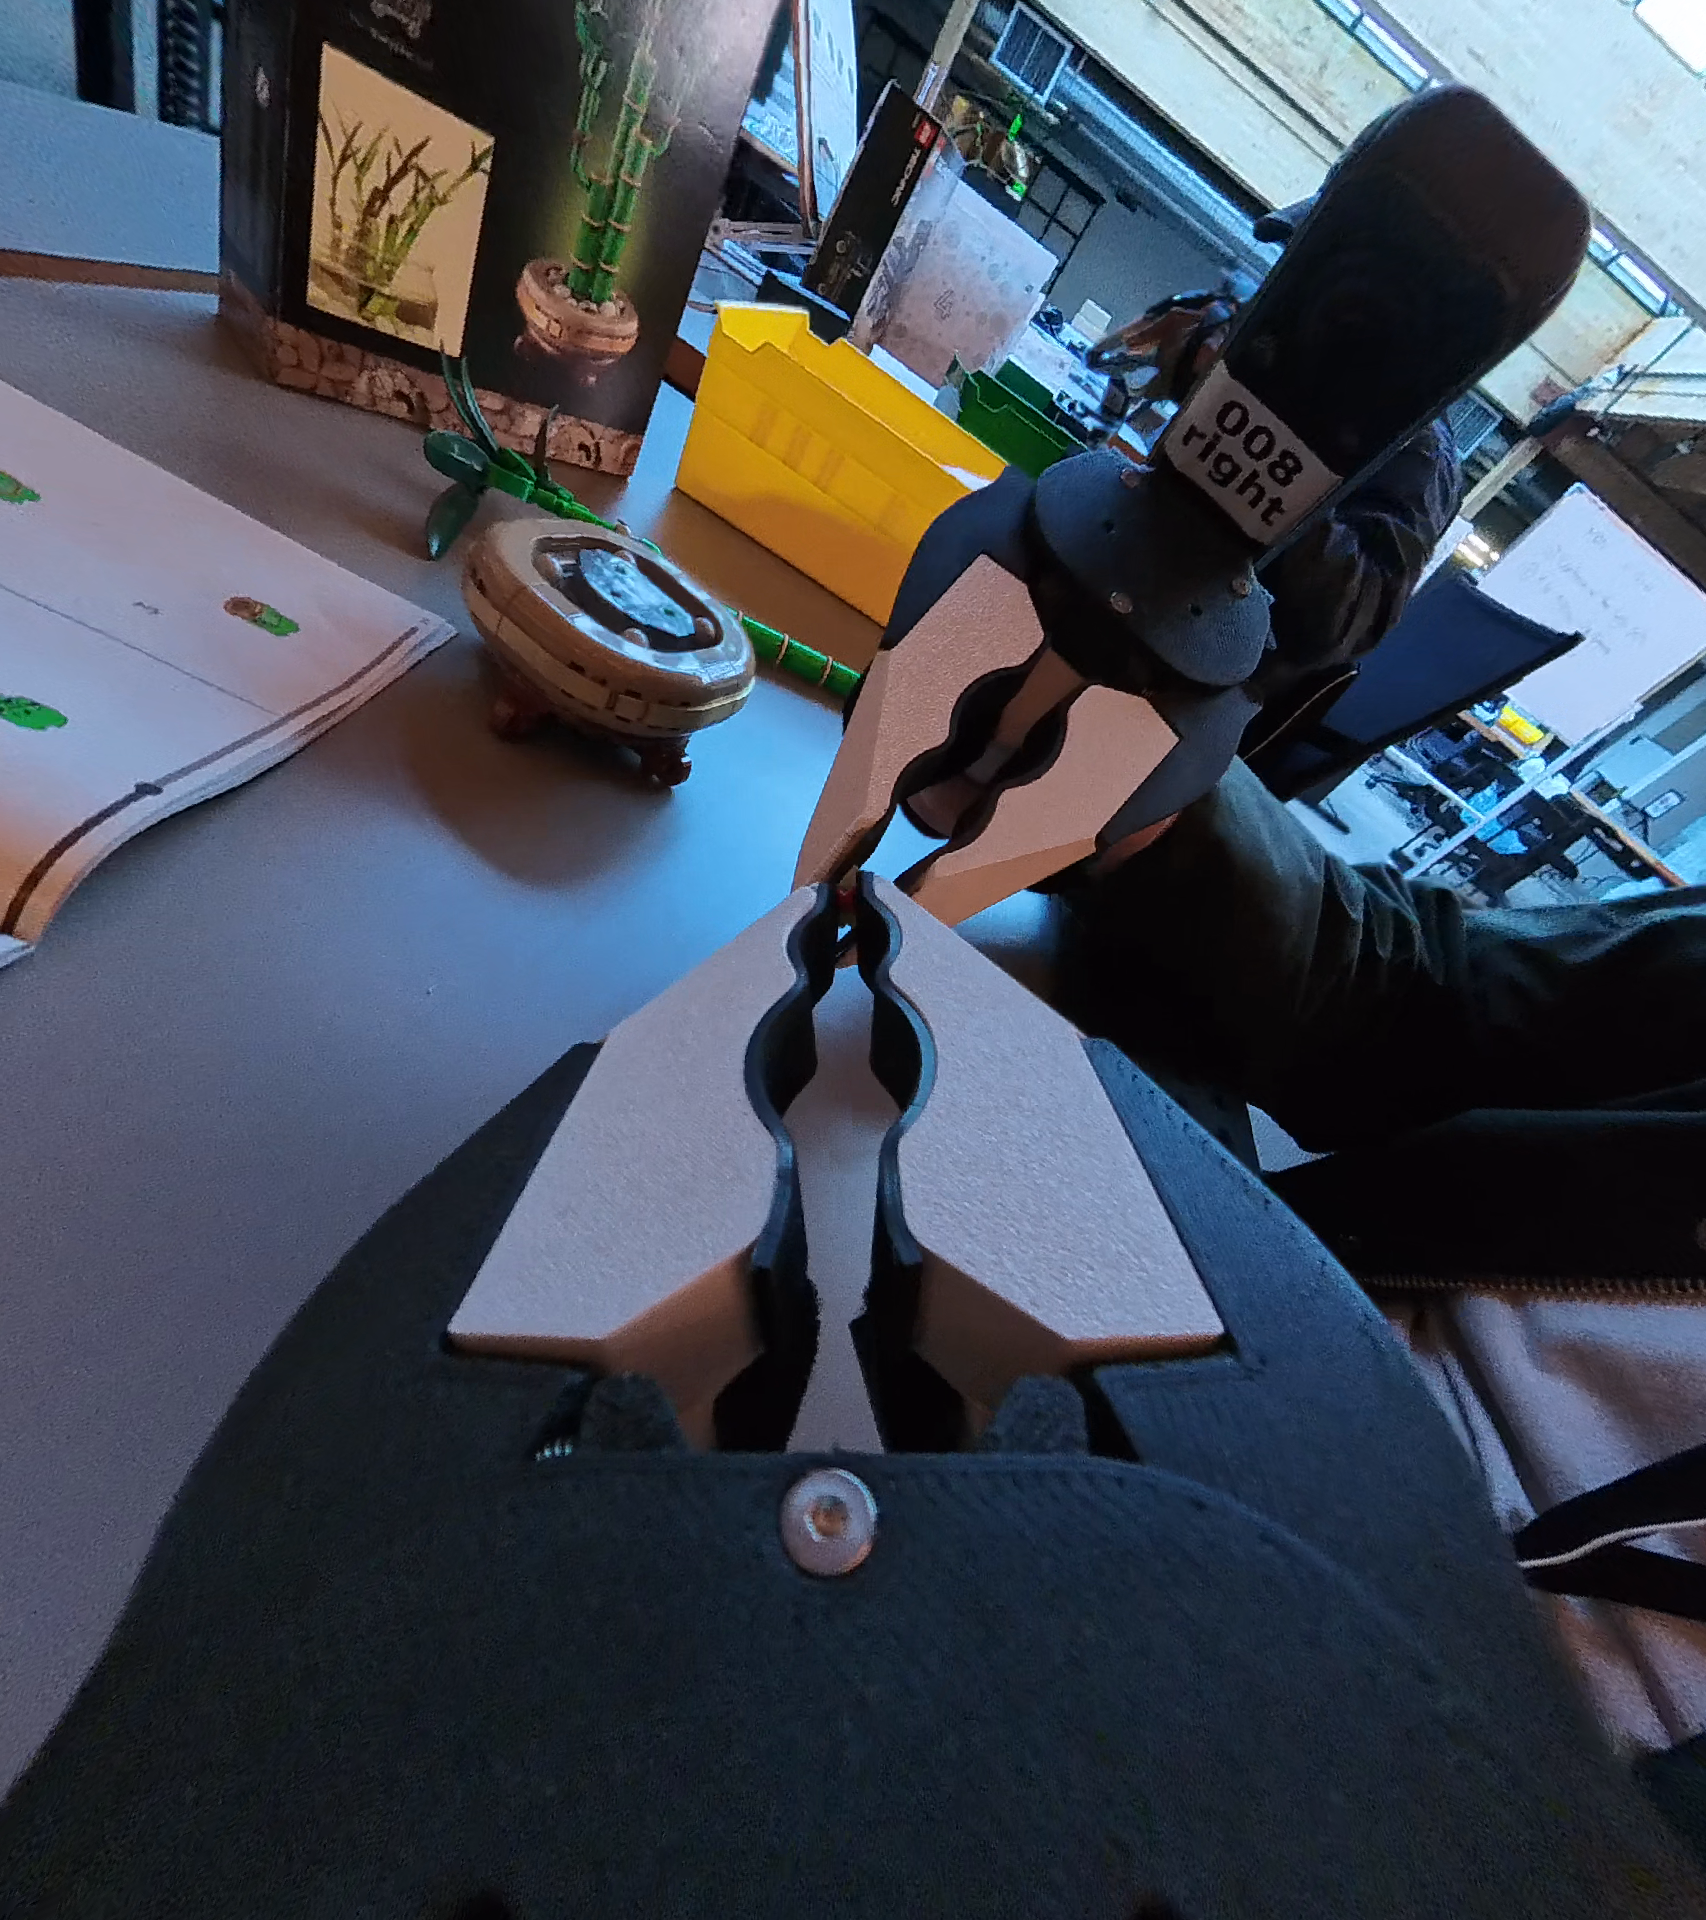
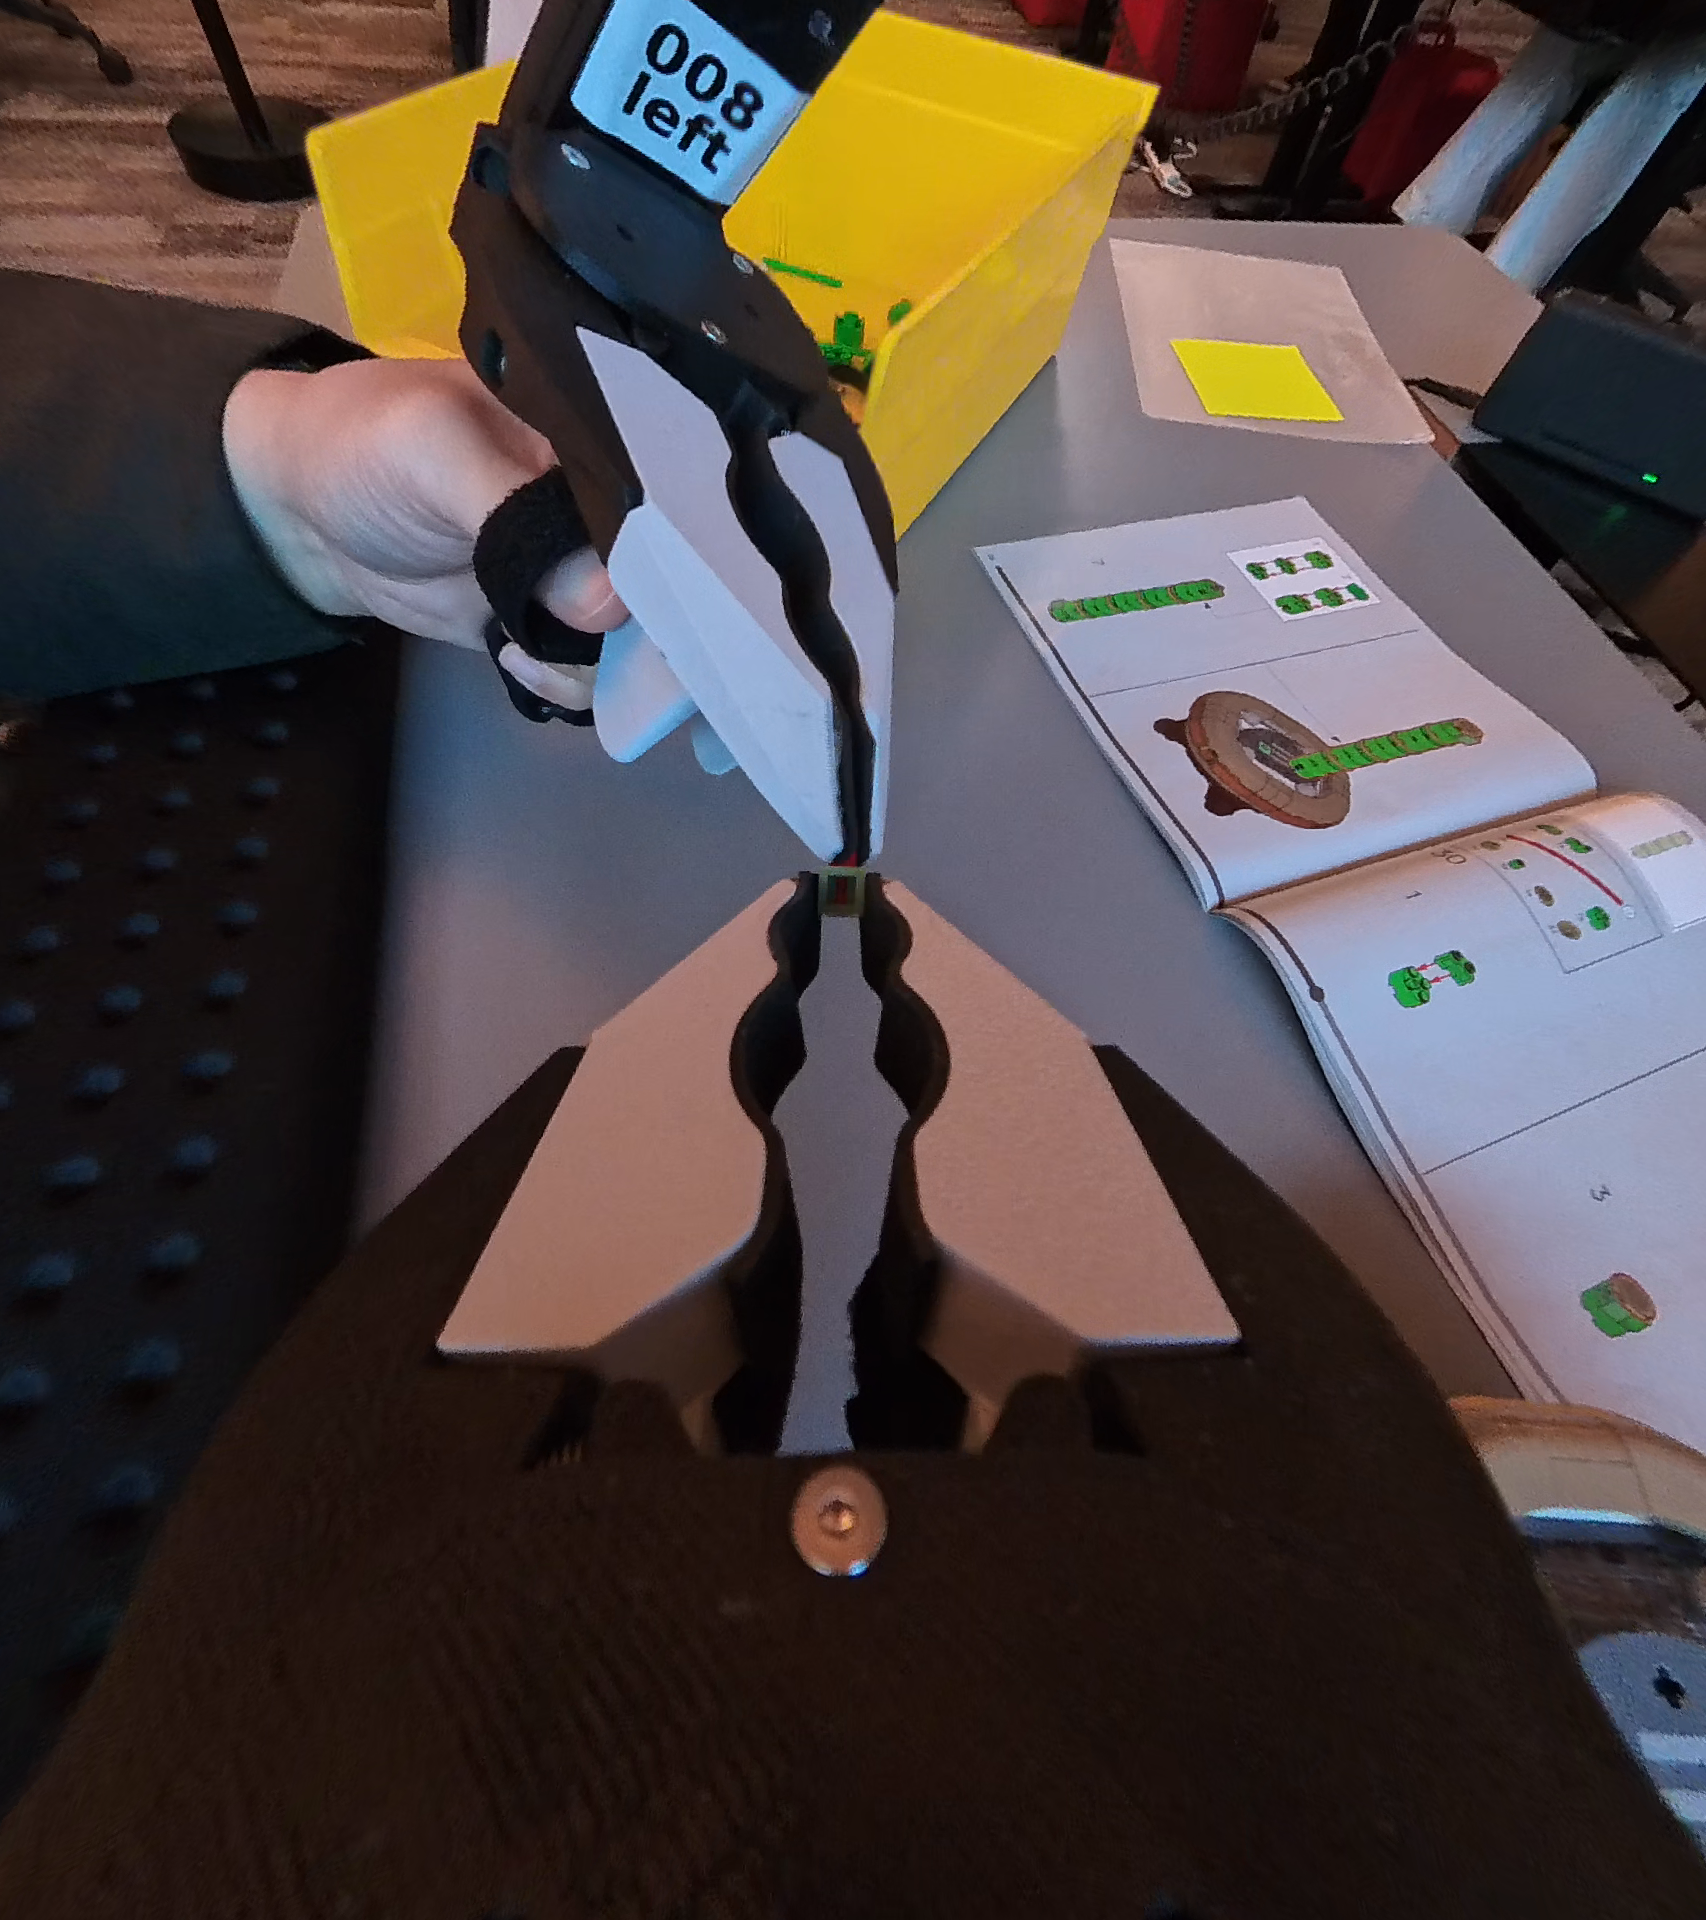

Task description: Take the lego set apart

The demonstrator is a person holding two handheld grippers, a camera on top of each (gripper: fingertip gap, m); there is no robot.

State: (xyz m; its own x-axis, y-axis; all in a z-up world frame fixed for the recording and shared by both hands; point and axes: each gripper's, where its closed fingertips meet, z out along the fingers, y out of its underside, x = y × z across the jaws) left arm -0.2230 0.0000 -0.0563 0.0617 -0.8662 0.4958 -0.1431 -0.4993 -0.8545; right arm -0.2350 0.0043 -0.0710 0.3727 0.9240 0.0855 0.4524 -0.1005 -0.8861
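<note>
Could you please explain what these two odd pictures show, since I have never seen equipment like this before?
A person holds two hand-held tools, each with a camera looking along its fingers. One picture is from the left gripper, the other from the right gripper. They meet tip to tip, both pinching one tiny lego piece, seemingly to pull it apart. On the grey table lie an open instruction booklet, a round brown lego pot, green bamboo stems, the set's box and a yellow bin holding loose green pieces.
</note>
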